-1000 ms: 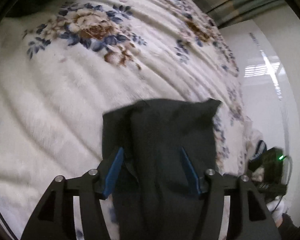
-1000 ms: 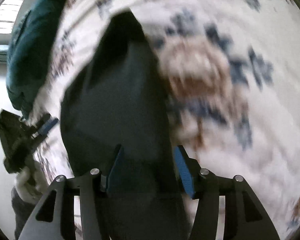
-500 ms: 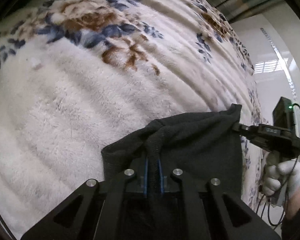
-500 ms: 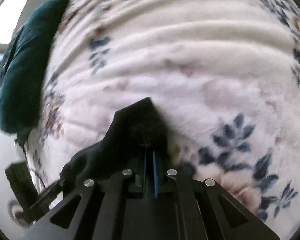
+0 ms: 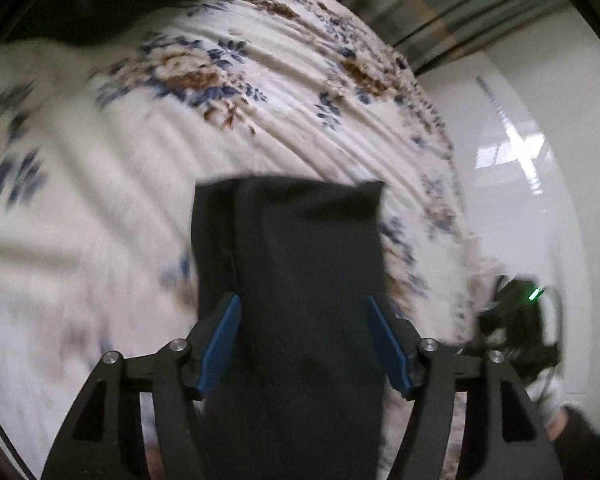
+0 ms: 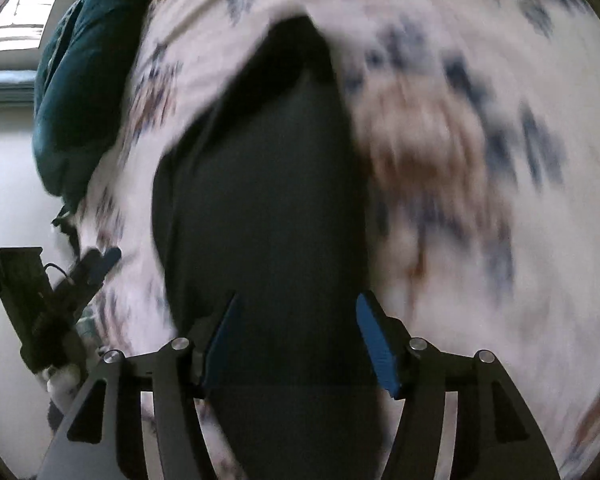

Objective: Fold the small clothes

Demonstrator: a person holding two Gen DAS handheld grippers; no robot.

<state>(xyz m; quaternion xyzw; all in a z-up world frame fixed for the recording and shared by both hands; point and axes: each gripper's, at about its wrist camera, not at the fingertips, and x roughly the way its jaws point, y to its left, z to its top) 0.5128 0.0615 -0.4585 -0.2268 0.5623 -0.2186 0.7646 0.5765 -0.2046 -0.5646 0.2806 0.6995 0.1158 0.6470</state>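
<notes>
A small black garment (image 5: 300, 280) lies folded into a long strip on the floral fleece blanket (image 5: 140, 168). In the left wrist view my left gripper (image 5: 304, 340) is open, its blue pads on either side of the strip's near end, above it. In the right wrist view the garment (image 6: 268, 208) runs away from me, and my right gripper (image 6: 300, 340) is open over its near end. Both views are blurred by motion. The right gripper shows at the left view's right edge (image 5: 516, 320). The left gripper shows at the right view's left edge (image 6: 48, 296).
A dark teal bundle (image 6: 80, 92) lies at the blanket's far left edge in the right wrist view. The blanket's edge drops off to a white floor (image 5: 540, 200) on the right of the left wrist view. Curtains (image 5: 440, 12) hang beyond the bed.
Half a second ago both grippers were shut on the garment's corners, low on the blanket. Now both are open and drawn back, and the garment lies released in a strip.
</notes>
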